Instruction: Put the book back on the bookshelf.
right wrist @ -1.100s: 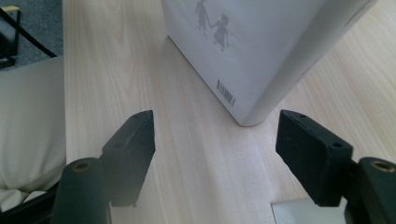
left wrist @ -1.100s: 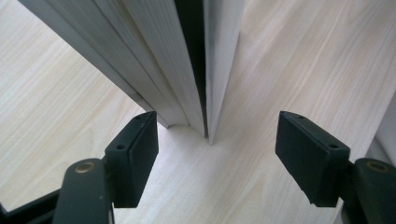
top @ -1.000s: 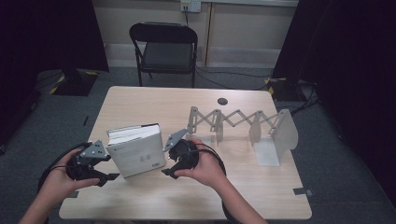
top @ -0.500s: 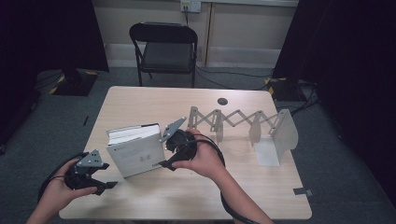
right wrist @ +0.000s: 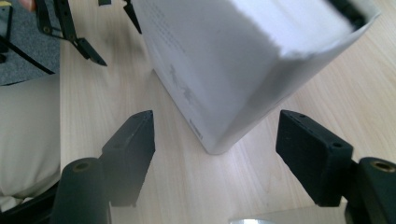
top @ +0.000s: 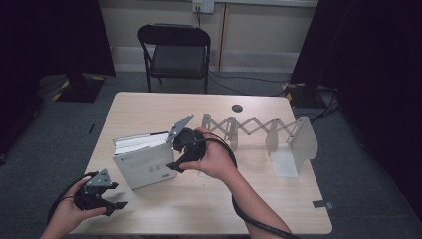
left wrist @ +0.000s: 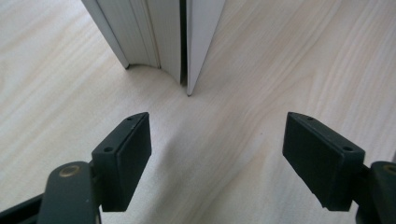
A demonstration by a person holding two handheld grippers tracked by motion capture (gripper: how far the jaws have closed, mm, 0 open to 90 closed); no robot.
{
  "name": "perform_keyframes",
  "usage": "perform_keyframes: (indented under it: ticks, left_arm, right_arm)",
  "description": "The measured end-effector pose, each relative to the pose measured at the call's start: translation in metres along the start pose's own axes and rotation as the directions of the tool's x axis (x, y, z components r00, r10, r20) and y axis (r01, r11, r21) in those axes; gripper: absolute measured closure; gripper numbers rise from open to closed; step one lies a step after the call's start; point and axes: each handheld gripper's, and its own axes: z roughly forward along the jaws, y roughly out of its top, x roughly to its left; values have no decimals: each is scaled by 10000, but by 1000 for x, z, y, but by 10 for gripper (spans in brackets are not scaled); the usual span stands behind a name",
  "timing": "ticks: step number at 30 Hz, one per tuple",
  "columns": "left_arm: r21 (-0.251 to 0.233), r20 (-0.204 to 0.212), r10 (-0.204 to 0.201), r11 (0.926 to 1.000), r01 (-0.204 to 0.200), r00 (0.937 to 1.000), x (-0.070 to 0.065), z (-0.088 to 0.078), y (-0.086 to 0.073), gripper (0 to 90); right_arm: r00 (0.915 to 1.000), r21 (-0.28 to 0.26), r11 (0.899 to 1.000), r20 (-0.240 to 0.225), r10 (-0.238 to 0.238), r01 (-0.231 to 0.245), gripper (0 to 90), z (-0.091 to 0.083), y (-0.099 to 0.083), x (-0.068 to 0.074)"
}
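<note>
A thick white book (top: 142, 162) stands on the wooden table (top: 259, 199), left of centre. My right gripper (top: 172, 155) is at the book's right side, held in a hand, jaws open. In the right gripper view the book's (right wrist: 224, 70) lower corner lies ahead between the open jaws of that gripper (right wrist: 215, 121), and neither pad touches it. My left gripper (top: 115, 200) is low near the table's front left edge, apart from the book. Its jaws (left wrist: 217, 123) have just been opening and nothing is between them; the book's (left wrist: 159, 37) page edges stand ahead.
A grey expanding scissor-type rack (top: 249, 129) with a white end plate (top: 298, 147) stands on the right half of the table. A small black disc (top: 237, 107) lies near the far edge. A black folding chair (top: 174, 50) stands behind the table.
My left gripper has dropped away from the book toward the front left edge of the table. My right gripper has risen a little beside the book's right side. The book stays upright.
</note>
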Motion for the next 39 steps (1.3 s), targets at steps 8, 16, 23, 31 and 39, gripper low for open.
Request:
perform_keyframes:
  ticks: [8,16,23,31,39]
  left_arm:
    - [-92,-105,-349,9994,348,9993,5,9,-10,224]
    - [-209,-164,-323,9993,319,9993,8,8,-16,222]
    - [-371,-140,-400,9985,395,9991,9,9,-17,212]
    - [-163,-171,-152,9998,149,9997,6,10,-13,214]
    - [-219,-161,-33,9998,29,9999,3,14,-7,213]
  right_arm:
    - [9999,-10,9999,-28,-161,161,274,8,17,-15]
    - [9985,-203,9991,-380,-388,381,264,23,25,-25]
    - [9932,-446,9964,-884,-754,717,300,28,30,-26]
    - [9879,-113,9937,-1068,-1122,1116,455,22,32,-18]
    - [9899,236,9954,-1095,-902,933,526,11,27,-8]
